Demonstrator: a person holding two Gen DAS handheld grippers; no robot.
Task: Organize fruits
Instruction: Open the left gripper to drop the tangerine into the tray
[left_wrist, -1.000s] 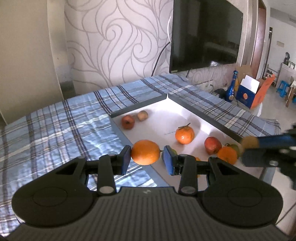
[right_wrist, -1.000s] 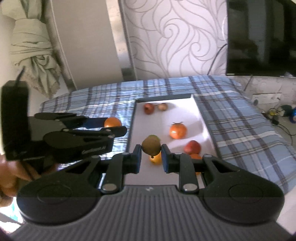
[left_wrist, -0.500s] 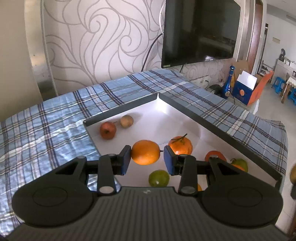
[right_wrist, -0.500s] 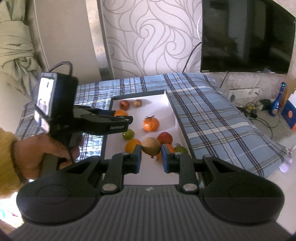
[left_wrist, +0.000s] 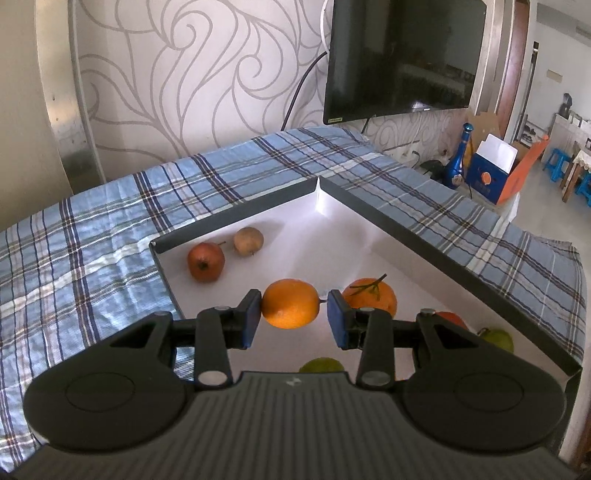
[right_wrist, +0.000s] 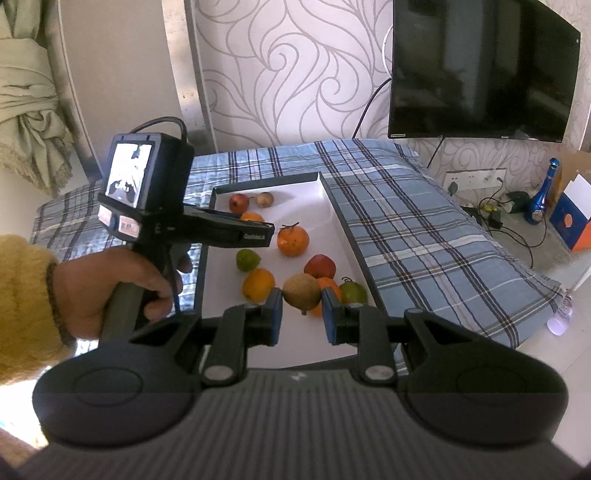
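As fingers (left_wrist: 251, 314) clamp orange (left_wrist: 290, 308), angled downward

White lettering on the side of the left gripper (right_wrist: 255, 218), too blurred to read. Small label strip on the television's (left_wrist: 402, 55) lower left bezel, beyond the gripper, illegible. Nothing else legible.
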